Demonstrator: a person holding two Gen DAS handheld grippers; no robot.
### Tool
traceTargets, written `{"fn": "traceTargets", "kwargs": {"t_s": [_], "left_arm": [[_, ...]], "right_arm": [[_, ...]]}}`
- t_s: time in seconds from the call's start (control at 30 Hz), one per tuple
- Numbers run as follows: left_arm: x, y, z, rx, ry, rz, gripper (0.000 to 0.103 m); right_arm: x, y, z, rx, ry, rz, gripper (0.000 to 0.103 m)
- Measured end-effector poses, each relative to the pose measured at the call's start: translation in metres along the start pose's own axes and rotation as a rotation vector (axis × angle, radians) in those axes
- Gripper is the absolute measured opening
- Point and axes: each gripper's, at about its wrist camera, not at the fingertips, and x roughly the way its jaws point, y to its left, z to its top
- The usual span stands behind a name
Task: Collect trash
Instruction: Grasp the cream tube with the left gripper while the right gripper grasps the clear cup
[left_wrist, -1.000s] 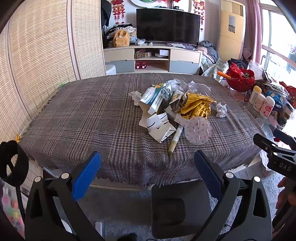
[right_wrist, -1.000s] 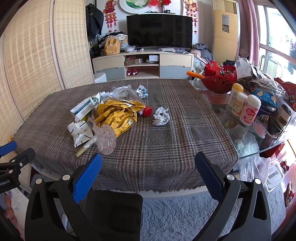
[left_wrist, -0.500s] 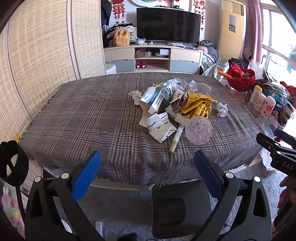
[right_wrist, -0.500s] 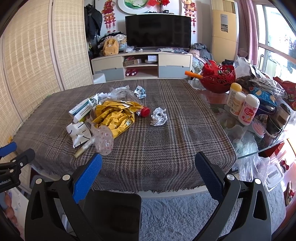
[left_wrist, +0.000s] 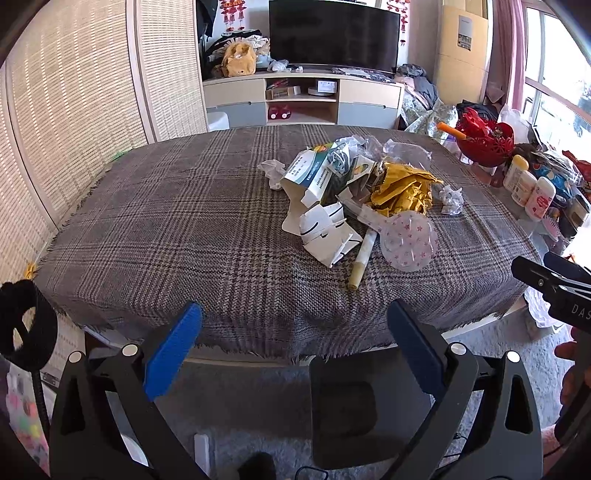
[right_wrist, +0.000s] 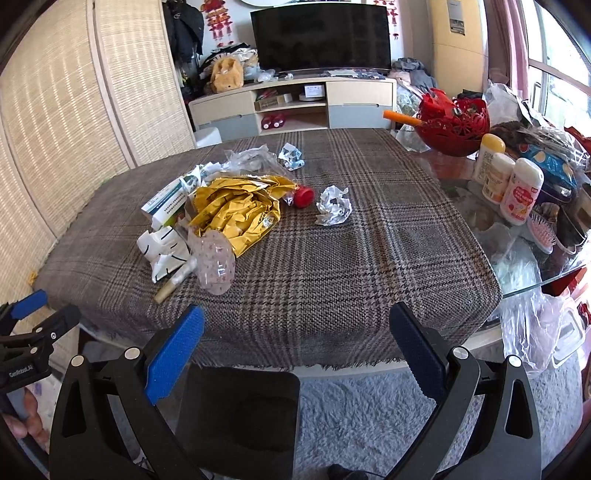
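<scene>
Both tools, my left tool (left_wrist: 293, 330) and right tool (right_wrist: 295, 332), gape wide and empty short of the bench (right_wrist: 332, 266). The trash pile (left_wrist: 354, 199) lies mid-bench; only the right view shows what seems a red cap (right_wrist: 303, 196).

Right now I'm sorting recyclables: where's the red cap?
In the right wrist view, the red cap lies on the plaid cloth, between the gold foil wrapper and a crumpled white paper ball.

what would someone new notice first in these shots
A heap of trash on the plaid tablecloth: a crumpled gold wrapper in the middle, a red cap and a foil ball just right of it. Both grippers hang open off the near edge, empty.
</scene>
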Motion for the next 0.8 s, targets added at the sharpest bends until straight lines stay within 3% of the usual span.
{"fn": "traceTargets", "kwargs": {"t_s": [0.37,0.7,0.8], "left_arm": [[0.031,0.004,0.017,0.005,0.025,0.028,0.095],[0.062,0.010,0.022,0.045,0.076,0.038,0.095],[0.070,0.012,0.025,0.042,0.088,0.037,0.095]], "right_arm": [[0.046,0.034,0.020,-0.010,0.051,0.091,0.099],[0.086,0.035,0.035,-0.004,0.113,0.134,0.097],[0.099,0.040,0.037,-0.007,0.132,0.153,0.092]]}}
